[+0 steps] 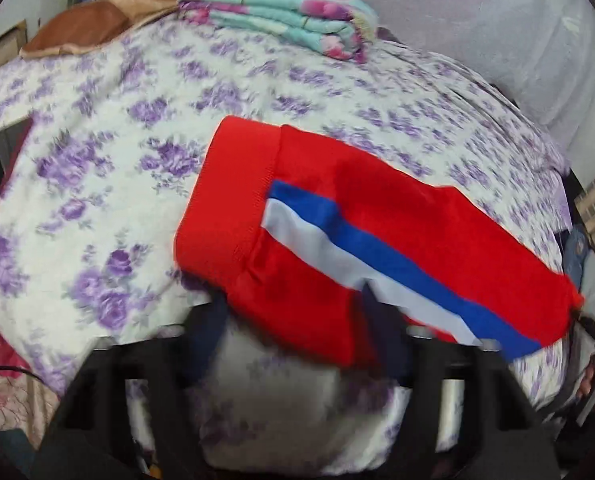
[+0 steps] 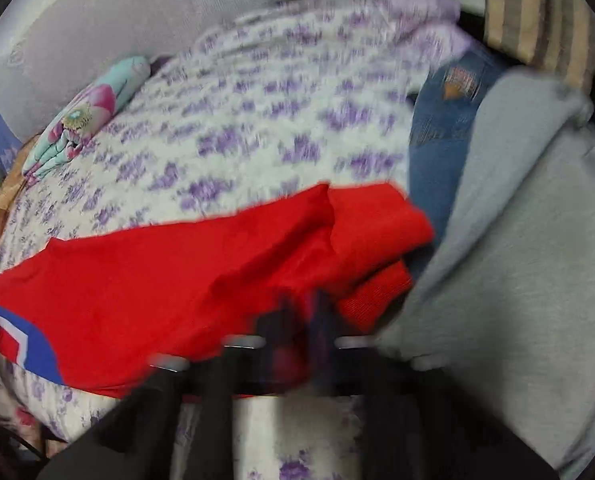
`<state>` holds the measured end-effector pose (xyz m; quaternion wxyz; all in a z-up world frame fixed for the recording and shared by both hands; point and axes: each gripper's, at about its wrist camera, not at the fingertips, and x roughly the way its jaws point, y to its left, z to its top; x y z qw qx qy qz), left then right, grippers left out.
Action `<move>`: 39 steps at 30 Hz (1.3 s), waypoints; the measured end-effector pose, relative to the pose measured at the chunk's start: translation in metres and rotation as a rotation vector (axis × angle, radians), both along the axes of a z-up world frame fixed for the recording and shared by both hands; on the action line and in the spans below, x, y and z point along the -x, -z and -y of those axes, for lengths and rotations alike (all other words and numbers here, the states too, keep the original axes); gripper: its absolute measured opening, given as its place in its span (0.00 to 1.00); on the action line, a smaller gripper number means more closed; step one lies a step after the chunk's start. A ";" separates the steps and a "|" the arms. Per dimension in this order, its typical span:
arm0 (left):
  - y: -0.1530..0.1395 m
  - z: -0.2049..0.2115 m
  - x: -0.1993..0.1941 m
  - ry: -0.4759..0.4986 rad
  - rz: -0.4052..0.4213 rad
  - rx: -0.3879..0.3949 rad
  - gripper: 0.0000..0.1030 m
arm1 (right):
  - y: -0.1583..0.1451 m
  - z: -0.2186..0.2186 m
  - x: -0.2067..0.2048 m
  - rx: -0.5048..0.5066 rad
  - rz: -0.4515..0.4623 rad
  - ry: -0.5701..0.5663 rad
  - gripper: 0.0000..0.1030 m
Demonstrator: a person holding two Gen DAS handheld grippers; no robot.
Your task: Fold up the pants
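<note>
Two tongs [image 1: 293,316] [image 2: 301,312] on unlabelled red pants [image 1: 297,216], no legible writing

A bedroom in a home

A bed [image 1: 97,128] covered with a purple-flowered sheet is seen. A folded flowery blanket [image 1: 281,16] is laid at its far end, a brown pillow [image 1: 93,20] beside that, and jeans [image 2: 441,136] are piled on its edge.
</note>
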<state>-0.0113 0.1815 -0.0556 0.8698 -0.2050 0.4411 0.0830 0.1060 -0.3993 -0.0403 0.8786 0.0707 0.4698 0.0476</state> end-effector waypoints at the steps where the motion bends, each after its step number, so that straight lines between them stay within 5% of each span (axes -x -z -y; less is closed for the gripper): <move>1: 0.000 -0.004 -0.001 -0.014 0.005 0.008 0.38 | 0.001 0.006 0.001 -0.044 0.009 0.011 0.04; 2: -0.001 -0.010 -0.002 -0.029 0.009 0.012 0.28 | -0.001 0.008 0.004 -0.064 0.027 0.009 0.04; 4: -0.005 -0.025 0.000 -0.062 0.020 0.036 0.23 | -0.011 0.011 0.013 -0.097 0.078 -0.001 0.04; 10: -0.009 -0.023 -0.003 -0.061 0.012 -0.031 0.25 | -0.014 0.009 0.029 -0.117 0.075 -0.010 0.04; 12: -0.003 -0.025 -0.004 -0.064 0.003 -0.037 0.31 | 0.007 0.009 0.025 -0.106 0.005 -0.004 0.05; 14: -0.001 -0.027 -0.002 -0.084 -0.005 -0.058 0.59 | 0.020 0.010 0.027 -0.118 -0.024 -0.005 0.09; 17: -0.004 -0.027 0.009 -0.096 -0.015 -0.090 0.69 | 0.005 0.013 0.043 -0.113 0.049 -0.008 0.44; 18: -0.008 -0.026 0.016 -0.090 -0.015 -0.095 0.69 | -0.002 0.015 0.048 -0.090 0.078 0.019 0.74; 19: -0.013 -0.024 0.021 -0.086 -0.010 -0.098 0.69 | -0.008 0.019 0.053 -0.072 0.109 0.049 0.87; 23: -0.046 0.006 0.040 -0.028 0.086 -0.167 0.72 | -0.005 0.031 0.046 -0.164 0.093 0.078 0.88; 26: -0.064 0.055 0.041 0.108 0.192 -0.208 0.90 | 0.012 0.028 0.034 -0.169 0.073 0.118 0.89; 28: -0.054 0.089 0.025 0.205 0.196 -0.255 0.90 | 0.013 0.023 0.031 -0.120 0.115 0.151 0.69; 31: -0.008 0.114 -0.014 0.277 0.087 -0.231 0.90 | 0.008 0.018 0.034 -0.003 0.114 0.162 0.51; 33: 0.008 0.115 -0.026 0.265 0.055 -0.222 0.88 | -0.003 0.015 0.045 -0.007 0.119 0.128 0.53; 35: 0.009 0.118 -0.027 0.262 0.081 -0.240 0.89 | -0.010 0.018 0.056 -0.112 0.125 0.093 0.76; 39: 0.013 0.115 -0.033 0.266 0.085 -0.236 0.89 | 0.001 0.027 0.051 -0.251 0.086 0.098 0.78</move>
